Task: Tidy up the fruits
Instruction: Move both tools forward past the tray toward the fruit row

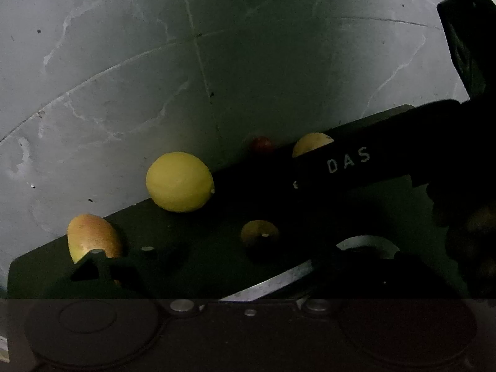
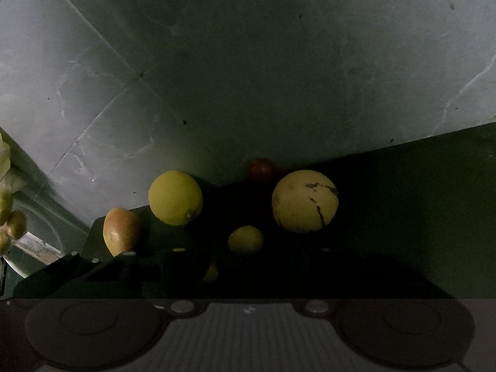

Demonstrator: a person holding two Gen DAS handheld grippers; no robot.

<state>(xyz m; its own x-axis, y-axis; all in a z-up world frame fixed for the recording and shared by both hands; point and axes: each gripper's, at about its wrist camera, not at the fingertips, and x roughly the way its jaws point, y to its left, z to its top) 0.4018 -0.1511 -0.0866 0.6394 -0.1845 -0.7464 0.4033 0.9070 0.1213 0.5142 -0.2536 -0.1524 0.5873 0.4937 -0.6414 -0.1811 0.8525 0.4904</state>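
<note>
Several fruits lie on a dark table (image 2: 418, 186). A lemon (image 2: 175, 197) sits left of centre, with a reddish-yellow apple (image 2: 121, 232) to its left. A pale round fruit with dark marks (image 2: 305, 201) is on the right, a small red fruit (image 2: 261, 170) lies behind, and a small yellow fruit (image 2: 245, 240) is nearest. In the left wrist view, a black gripper body marked DAS, my right gripper (image 1: 310, 170), reaches in from the right and covers part of the pale fruit (image 1: 311, 142). A dark shape low on the left looks like my left gripper (image 2: 124, 269). The fingers of both are lost in shadow.
A grey marbled tile floor (image 1: 124, 77) lies beyond the table's edge. Green grapes (image 2: 9, 217) hang at the far left of the right wrist view. A curved shiny metal piece (image 1: 365, 241) shows low in the left wrist view. The scene is very dim.
</note>
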